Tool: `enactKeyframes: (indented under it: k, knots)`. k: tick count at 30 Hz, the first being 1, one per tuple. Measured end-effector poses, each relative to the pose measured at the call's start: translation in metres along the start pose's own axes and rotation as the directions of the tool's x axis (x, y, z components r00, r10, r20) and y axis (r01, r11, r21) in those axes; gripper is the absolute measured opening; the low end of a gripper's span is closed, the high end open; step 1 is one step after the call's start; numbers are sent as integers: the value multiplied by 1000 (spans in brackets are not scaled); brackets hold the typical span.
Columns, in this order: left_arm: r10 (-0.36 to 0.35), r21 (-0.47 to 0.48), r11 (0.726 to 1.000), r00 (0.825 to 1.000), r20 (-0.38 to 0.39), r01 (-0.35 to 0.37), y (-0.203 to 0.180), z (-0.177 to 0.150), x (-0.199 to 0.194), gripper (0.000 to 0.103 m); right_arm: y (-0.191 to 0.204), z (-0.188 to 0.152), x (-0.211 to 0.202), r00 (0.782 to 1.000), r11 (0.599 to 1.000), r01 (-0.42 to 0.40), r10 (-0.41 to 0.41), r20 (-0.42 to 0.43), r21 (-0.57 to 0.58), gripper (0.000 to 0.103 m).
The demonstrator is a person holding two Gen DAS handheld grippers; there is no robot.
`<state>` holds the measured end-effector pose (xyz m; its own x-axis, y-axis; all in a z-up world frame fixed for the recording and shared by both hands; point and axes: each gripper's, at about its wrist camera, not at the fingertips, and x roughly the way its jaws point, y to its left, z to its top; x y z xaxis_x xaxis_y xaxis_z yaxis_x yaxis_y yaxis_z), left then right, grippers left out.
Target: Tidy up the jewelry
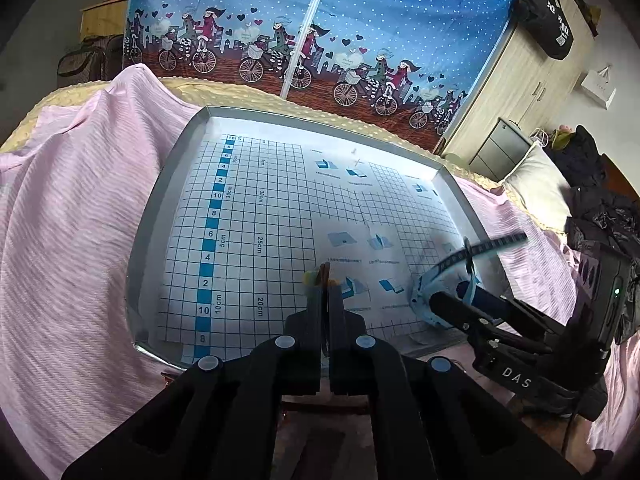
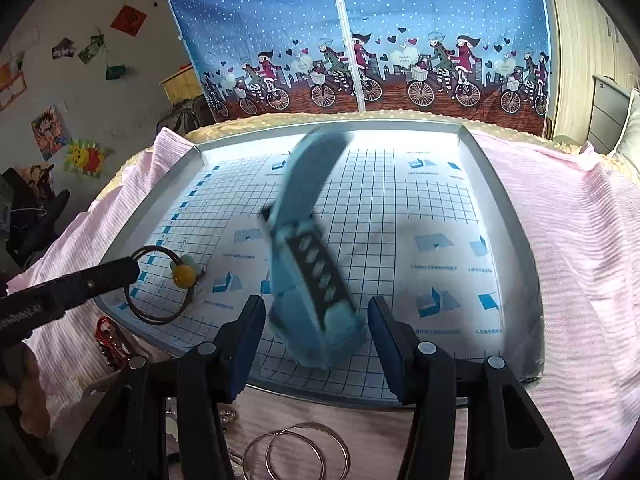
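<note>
While my left gripper (image 1: 325,280) pinches the hair tie (image 2: 162,284) over the tray (image 2: 500,216), my right gripper (image 2: 316,320) gapes, blue watch (image 2: 310,240) blurred between its fingers.

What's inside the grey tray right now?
On the tray's grid sheet: a hair tie with a yellow bead, pinched by the left gripper, and a blurred blue watch between the right gripper's open fingers. Anything beneath the watch is hidden.
</note>
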<state>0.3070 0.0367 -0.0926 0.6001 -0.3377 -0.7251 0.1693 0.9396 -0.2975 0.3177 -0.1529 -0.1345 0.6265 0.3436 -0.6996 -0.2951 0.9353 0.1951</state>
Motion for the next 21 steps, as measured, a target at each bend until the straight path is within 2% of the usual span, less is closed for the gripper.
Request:
enactKeyframes:
  k: [2, 4, 6, 9, 10, 13, 15, 18, 21]
  knots:
    - [19, 2, 1000, 1000, -8, -19, -1, -3, 0, 17, 1, -2, -5, 1000, 1000, 11, -11, 3, -11, 57]
    - [31, -10, 999, 1000, 0, -31, 0, -7, -4, 63, 1, -2, -9, 1000, 1000, 26, -26, 12, -11, 66]
    - [36, -22, 999, 999, 16, -36, 0, -9, -11, 83, 3, -7, -19, 999, 1000, 25, -25, 32, -8, 72]
    - [45, -19, 999, 997, 58, -44, -2, -14, -31, 89, 8, -11, -40, 997, 999, 31, -30, 72, -15, 83]
    - [51, -16, 999, 995, 86, -50, -4, -15, -40, 99, 11, -13, -48, 996, 999, 28, -27, 90, -20, 90]
    - [73, -5, 997, 977, 199, -73, -10, -17, -76, 102, 21, -15, -76, 987, 999, 25, -18, 157, -42, 103]
    - [95, 1, 995, 958, 270, -99, -15, -18, -98, 102, 26, -17, -96, 978, 998, 25, -14, 209, -50, 103]
    - [89, -8, 996, 936, 342, -92, -22, -29, -129, 102, 34, -24, -125, 963, 999, 1, 12, 270, -48, 103]
    - [87, -9, 996, 927, 364, -90, -30, -45, -153, 102, 45, -32, -150, 951, 998, 5, 15, 308, -63, 103]
